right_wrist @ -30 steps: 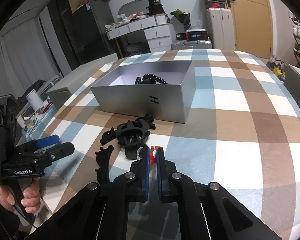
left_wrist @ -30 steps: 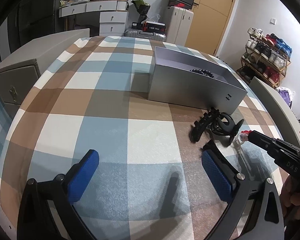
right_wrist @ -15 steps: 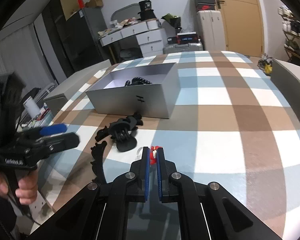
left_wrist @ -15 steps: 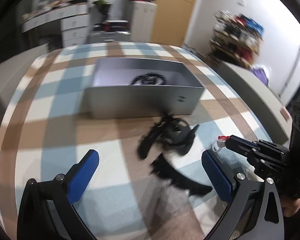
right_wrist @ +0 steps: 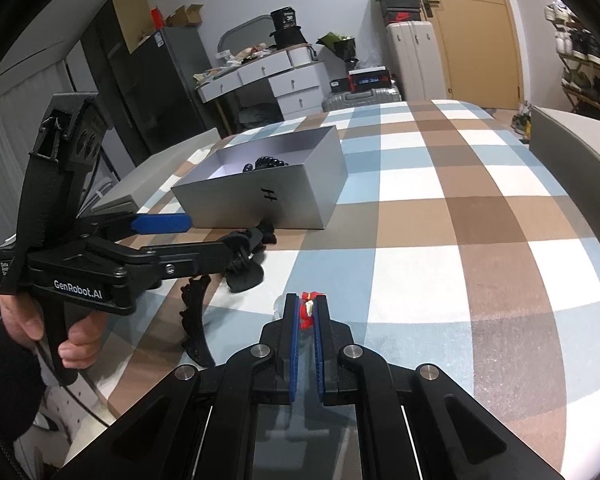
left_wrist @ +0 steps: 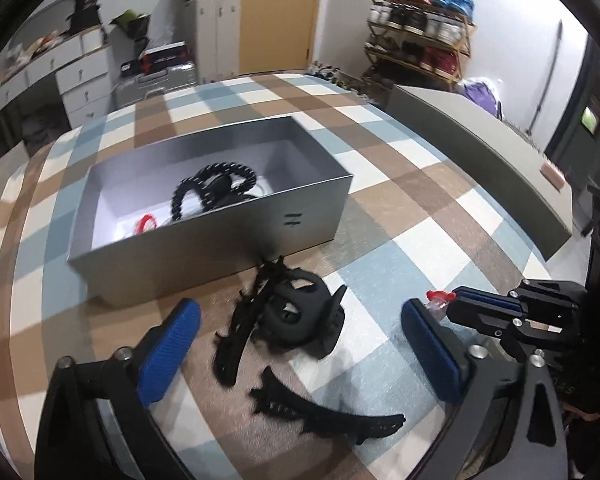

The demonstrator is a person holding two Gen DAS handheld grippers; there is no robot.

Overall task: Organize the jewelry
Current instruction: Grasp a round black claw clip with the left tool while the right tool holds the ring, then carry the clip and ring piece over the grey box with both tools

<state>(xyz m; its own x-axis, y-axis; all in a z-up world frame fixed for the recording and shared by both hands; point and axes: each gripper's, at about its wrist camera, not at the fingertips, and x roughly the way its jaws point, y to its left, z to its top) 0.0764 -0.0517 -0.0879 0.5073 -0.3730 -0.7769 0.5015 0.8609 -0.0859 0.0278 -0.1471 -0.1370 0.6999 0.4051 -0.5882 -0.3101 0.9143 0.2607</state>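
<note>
Over the plaid cloth (left_wrist: pixel 112 332), the left wrist view has swung round: the grey box (left_wrist: pixel 220 240) that sat far off a second ago now lies close. The left gripper (left_wrist: pixel 300 348) is closing with the black hair clips (left_wrist: pixel 296 320) between its pads, untouched. From the right wrist view, the right gripper (right_wrist: pixel 308 312) stays clamped on a small red trinket (right_wrist: pixel 307 311). Next pick looks imminent.

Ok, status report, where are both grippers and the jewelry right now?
Left gripper closing, black hair clips between its pads, none gripped. Right gripper shut on small red piece. Silver box ahead holds black beads; path clear.
</note>
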